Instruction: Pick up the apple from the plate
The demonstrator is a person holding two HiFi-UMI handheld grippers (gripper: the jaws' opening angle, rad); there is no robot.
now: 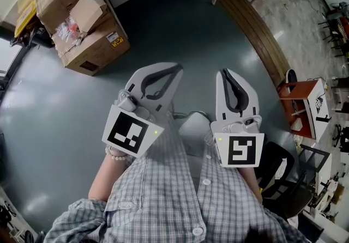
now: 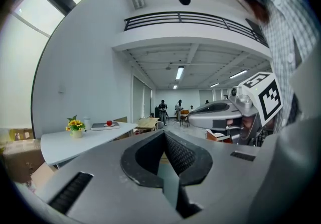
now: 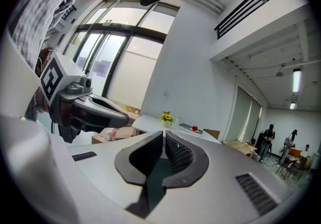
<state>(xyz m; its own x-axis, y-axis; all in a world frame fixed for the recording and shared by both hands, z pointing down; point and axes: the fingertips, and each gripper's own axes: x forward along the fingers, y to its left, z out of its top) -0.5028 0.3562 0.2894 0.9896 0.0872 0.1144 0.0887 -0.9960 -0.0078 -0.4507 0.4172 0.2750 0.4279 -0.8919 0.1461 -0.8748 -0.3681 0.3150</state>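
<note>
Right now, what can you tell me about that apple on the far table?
The apple looks small, round and red, and is too distant for finer detail. It sits on a pale plate, atop a dark flat slab on the white table, near yellow flowers. Nothing else touches it.

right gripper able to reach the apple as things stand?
Probably not: the apple sits on a distant white table, while the right gripper is held close to the person, jaws together. Nothing visibly blocks the way.
</note>
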